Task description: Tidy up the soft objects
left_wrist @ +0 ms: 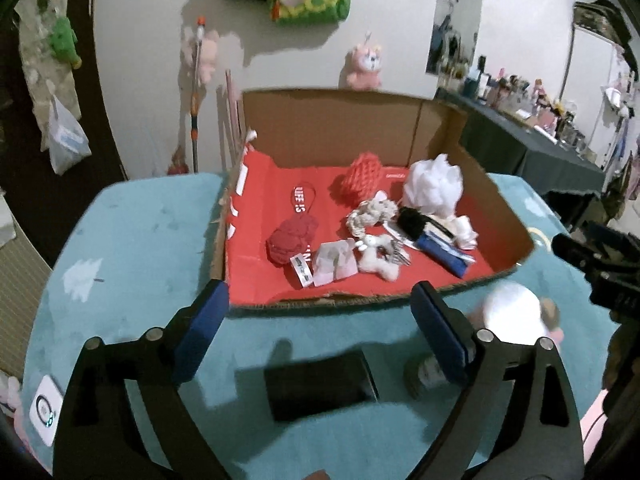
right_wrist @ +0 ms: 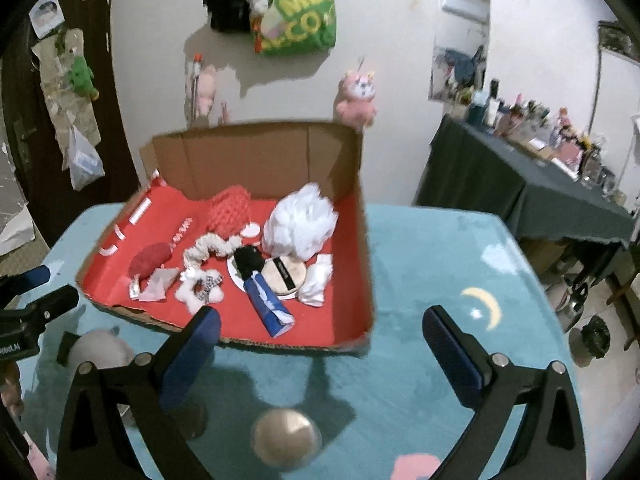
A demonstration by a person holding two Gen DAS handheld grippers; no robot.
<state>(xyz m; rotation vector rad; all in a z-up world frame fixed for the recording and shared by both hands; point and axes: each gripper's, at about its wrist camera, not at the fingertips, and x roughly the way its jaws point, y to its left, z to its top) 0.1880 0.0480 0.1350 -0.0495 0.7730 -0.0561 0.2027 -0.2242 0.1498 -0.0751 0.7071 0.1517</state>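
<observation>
The shallow brown cardboard box with a red lining [left_wrist: 256,276] sits on the teal fleece-covered surface [left_wrist: 132,224] just beyond the left gripper [left_wrist: 318,306], whose blue-padded fingers [left_wrist: 200,332] stand wide apart with nothing between them; no earlier view is given to compare. Inside the box, ahead of the left finger, lies a crimson knitted ball with a white tag [left_wrist: 291,240]; next to it toward the right finger come a pale pink pouch [left_wrist: 335,265] and a white fluffy bone-shaped toy [left_wrist: 378,258]; further back are a cream twisted rope toy [left_wrist: 368,212], a coral net sponge [left_wrist: 363,178] and a white mesh bath pouf [left_wrist: 434,186]; toward the right wall lie a black fuzzy item [left_wrist: 412,222], a blue flat packet [left_wrist: 444,254] and a crumpled white cloth [left_wrist: 466,232].

The right gripper [right_wrist: 320,334] likewise has its fingers [right_wrist: 454,354] spread with nothing in the gap; its left finger overlaps the box's near edge in view, and whether it touches cannot be told. From this side a round beige pad with a dark band [right_wrist: 285,274] shows under the pouf, partly covered by the packet.

Outside the box, a white rounded plush [left_wrist: 514,310] lies on the surface just right of the left gripper's right finger, blurred and partly hidden by it; a dark flat rectangular object [left_wrist: 320,384] lies between and below the left fingers; a blurred metallic dome [right_wrist: 286,438] sits between the right fingers, close to the lens; what it is cannot be made out.
</observation>
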